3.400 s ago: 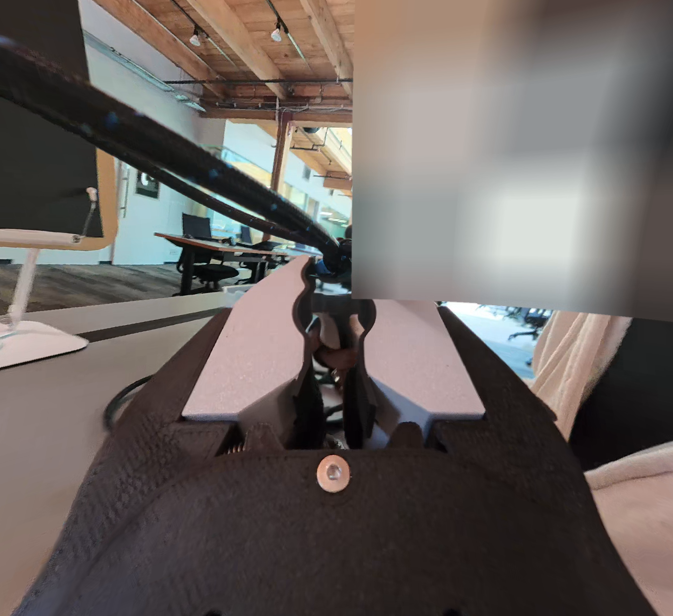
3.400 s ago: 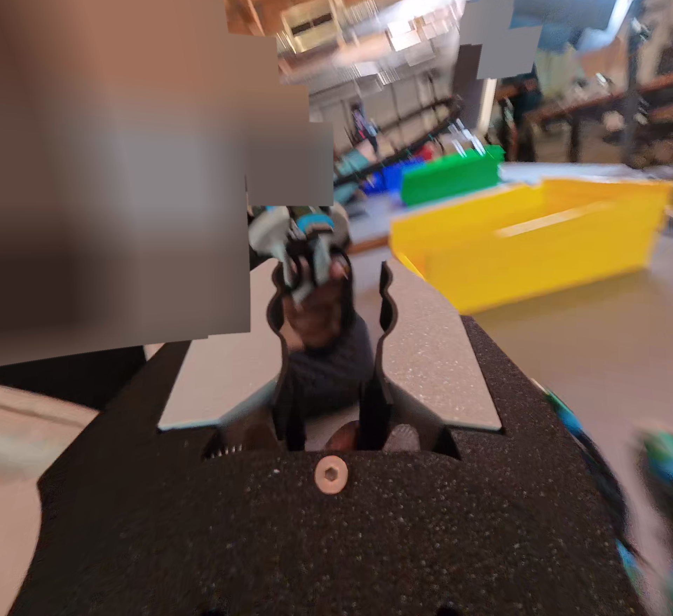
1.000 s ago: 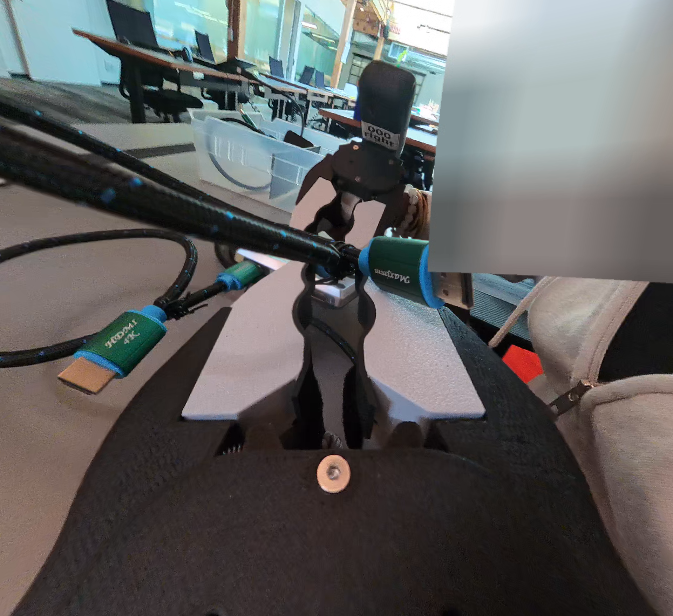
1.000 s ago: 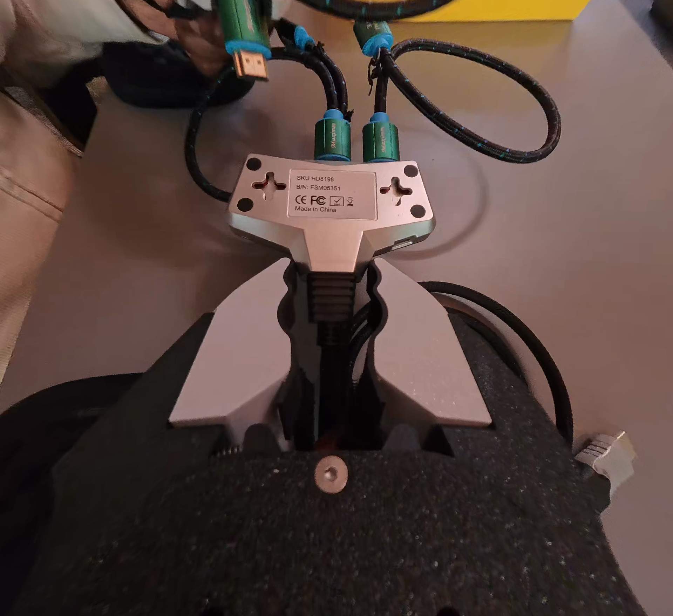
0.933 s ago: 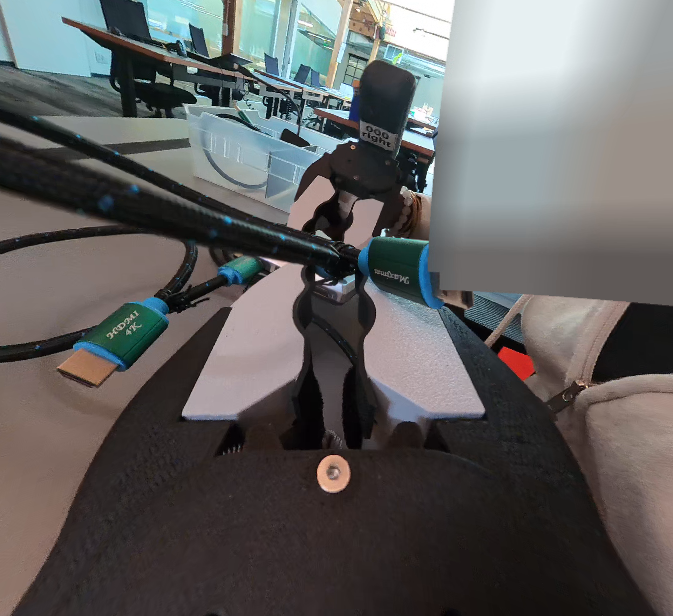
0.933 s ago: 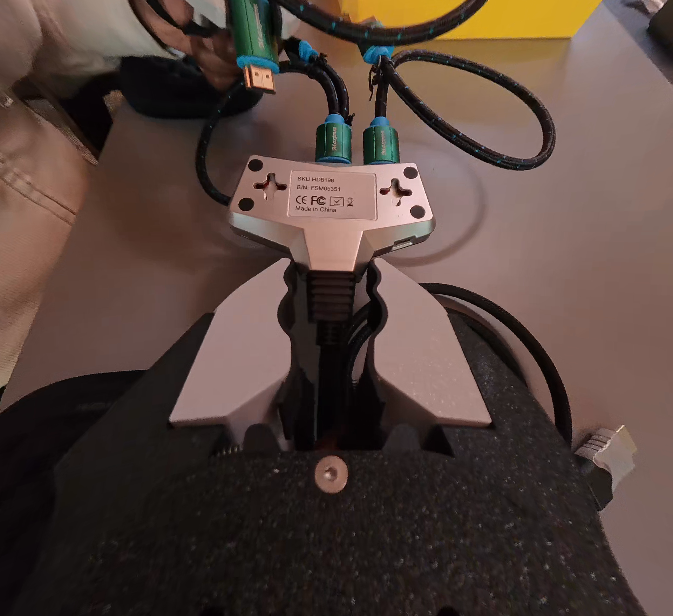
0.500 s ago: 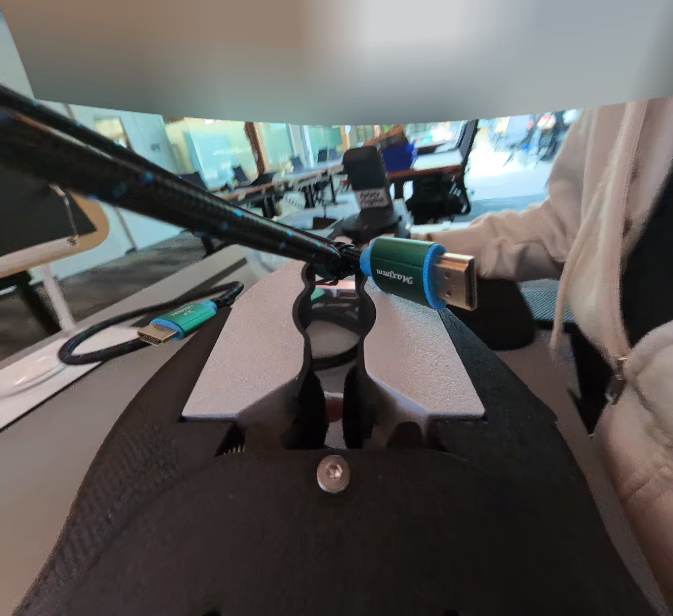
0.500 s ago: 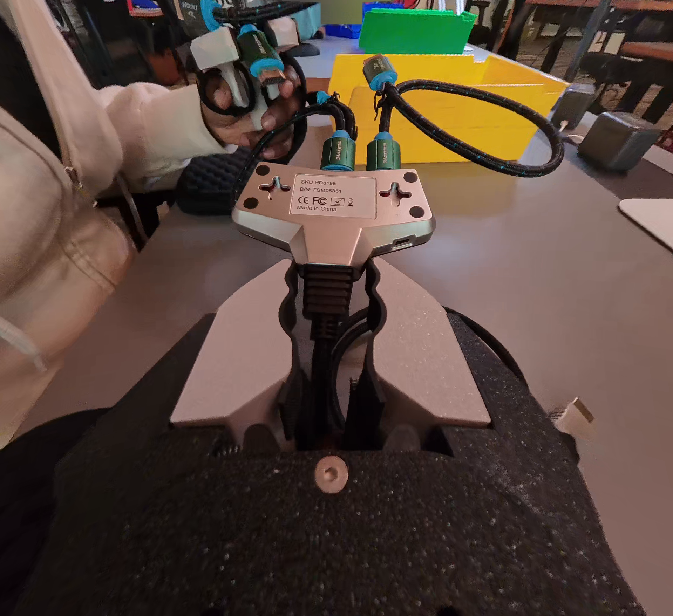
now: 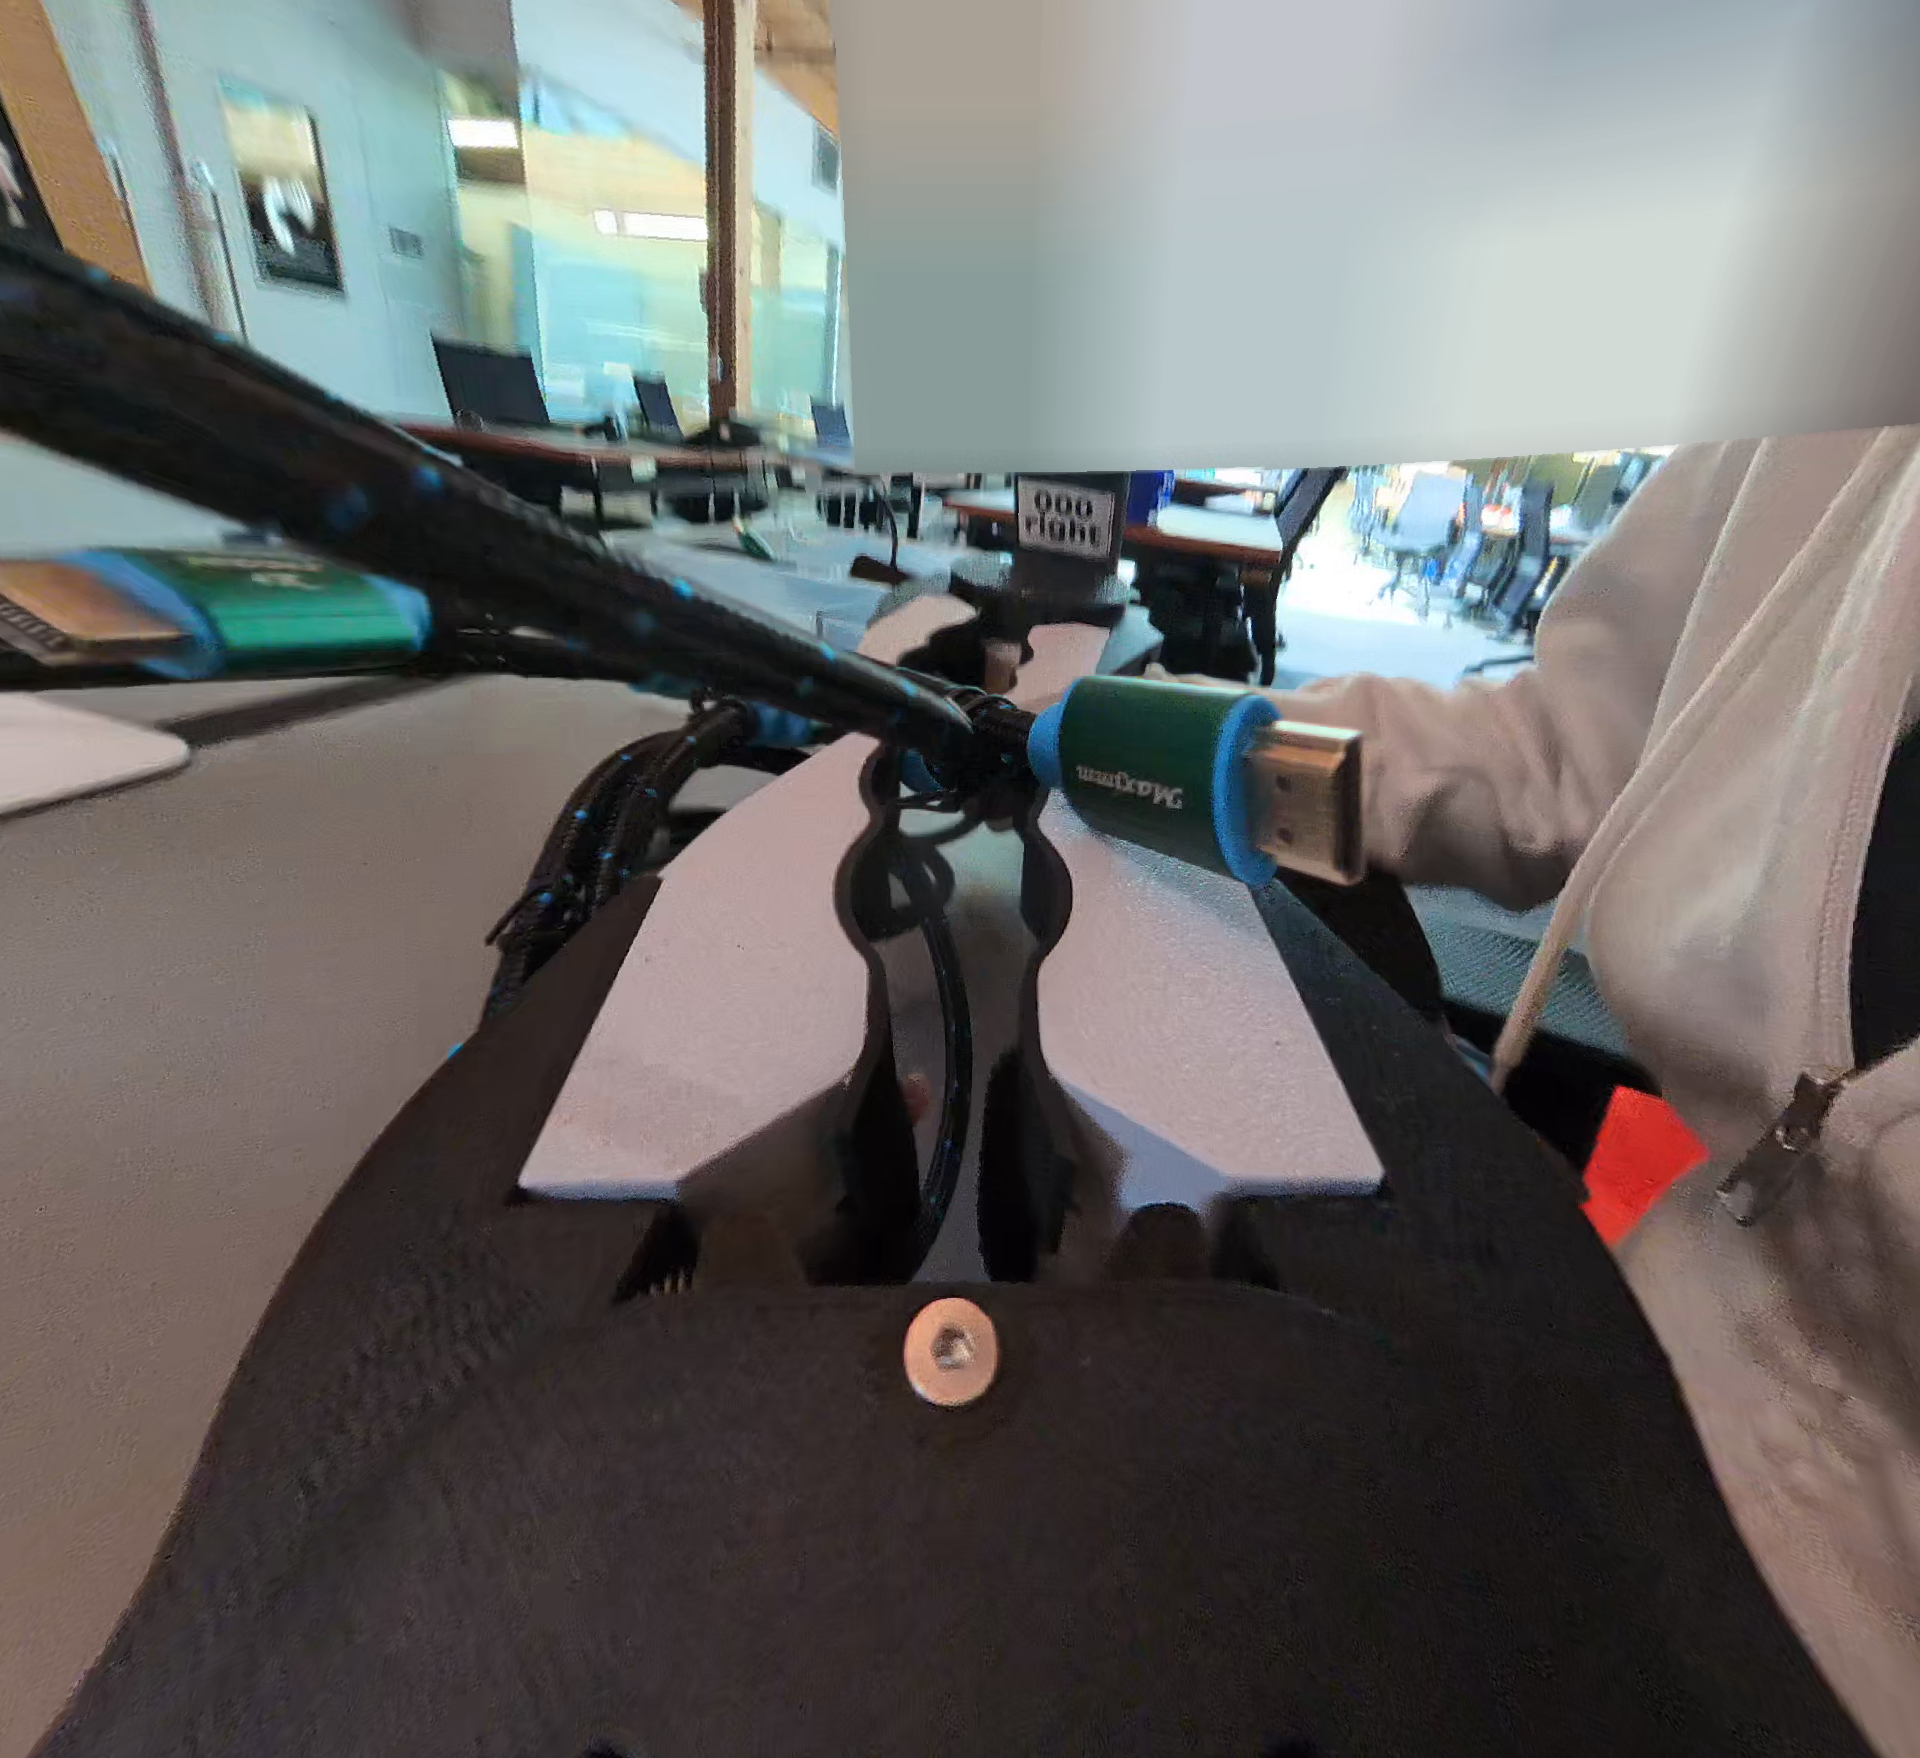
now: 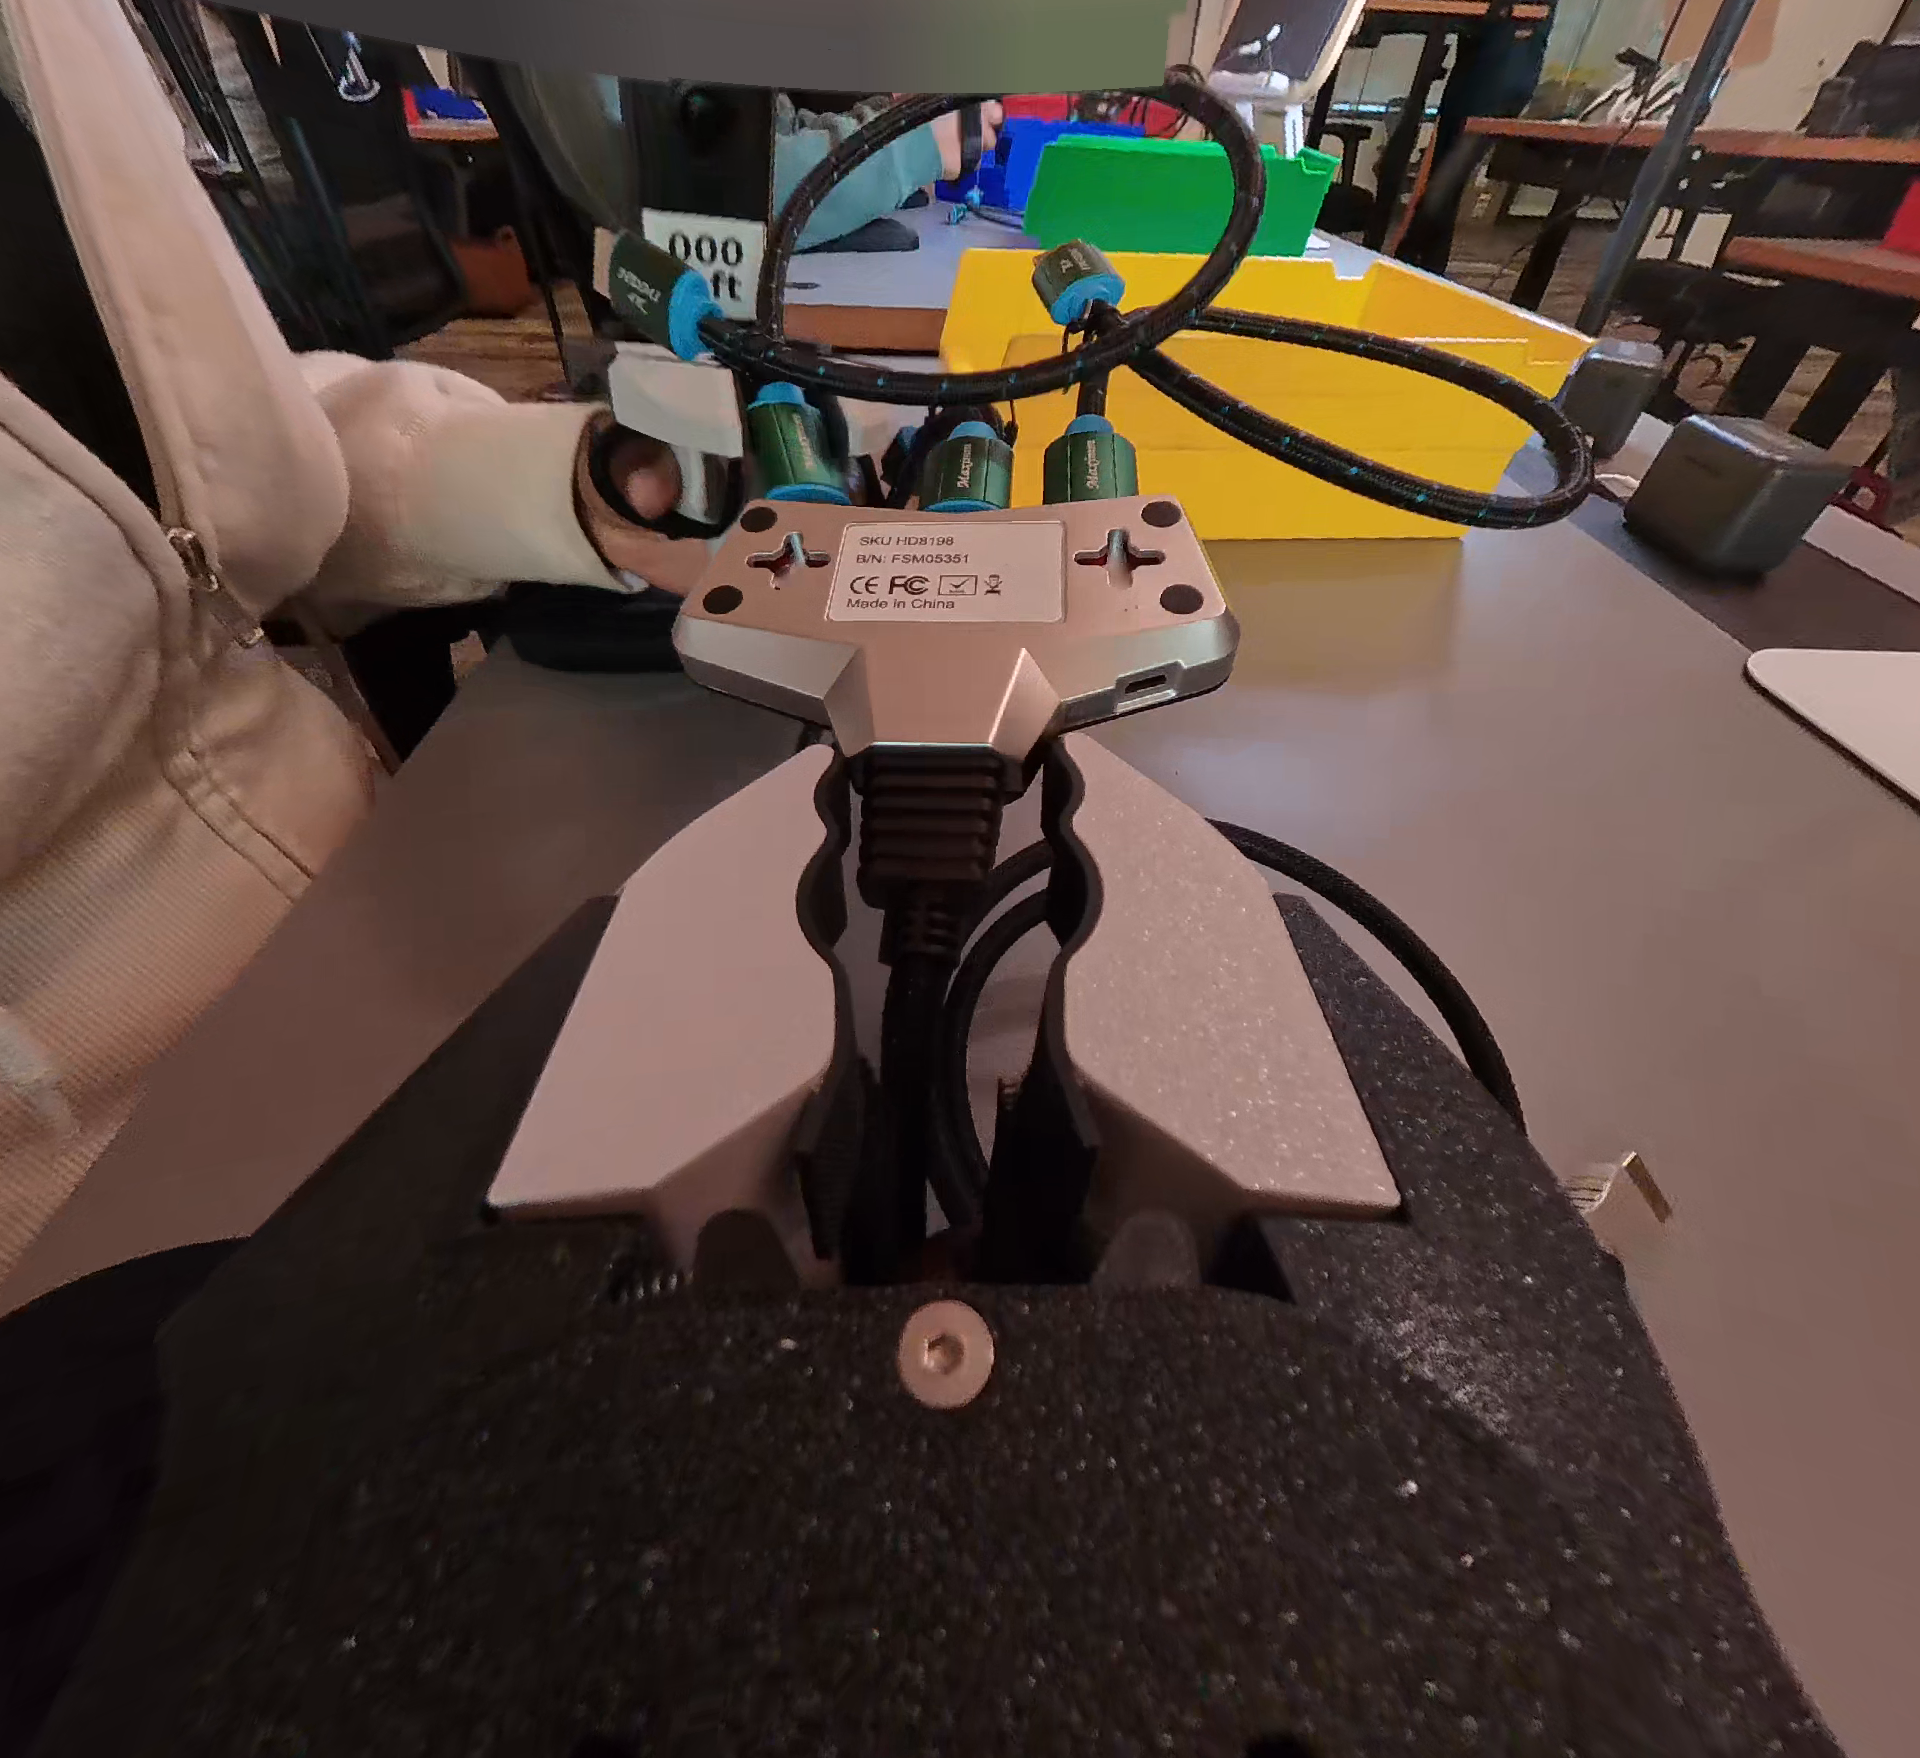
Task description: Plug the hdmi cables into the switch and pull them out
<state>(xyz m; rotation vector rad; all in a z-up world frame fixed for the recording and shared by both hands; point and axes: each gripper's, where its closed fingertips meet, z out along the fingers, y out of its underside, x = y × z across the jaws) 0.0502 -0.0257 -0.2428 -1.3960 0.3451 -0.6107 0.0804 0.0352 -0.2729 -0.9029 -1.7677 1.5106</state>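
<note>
The switch (image 10: 956,607), a silver box with its labelled underside up, is held above the grey counter (image 10: 1558,773) by the right claw (image 10: 943,804), whose jaws are pinched on the ribbed black strain relief at the switch's near end. Two green plugs (image 10: 1086,467) with blue collars sit in the ports on the switch's far edge, at the middle and the right. A third green plug (image 10: 788,451) is just at the far left corner of the switch, its blue collar right beside the port; whether it is seated I cannot tell. Close to the left of the switch, the left claw (image 10: 675,415) grips that plug's braided black cable, with a hand (image 10: 639,503) on the claw's trigger ring. In the left wrist view, the left claw (image 9: 951,758) is narrow, clamped on the cable (image 9: 520,545) just behind the plug (image 9: 1153,773), whose gold tip points right toward a cream sleeve (image 9: 1455,773). Beyond the switch, braided cables (image 10: 1351,420) loop in the air, carrying two loose green plugs (image 10: 1075,274) above it. A yellow bin (image 10: 1299,399) stands on the counter behind the switch, a green bin (image 10: 1164,196) farther back, and a dark grey block (image 10: 1725,493) to the right.
</note>
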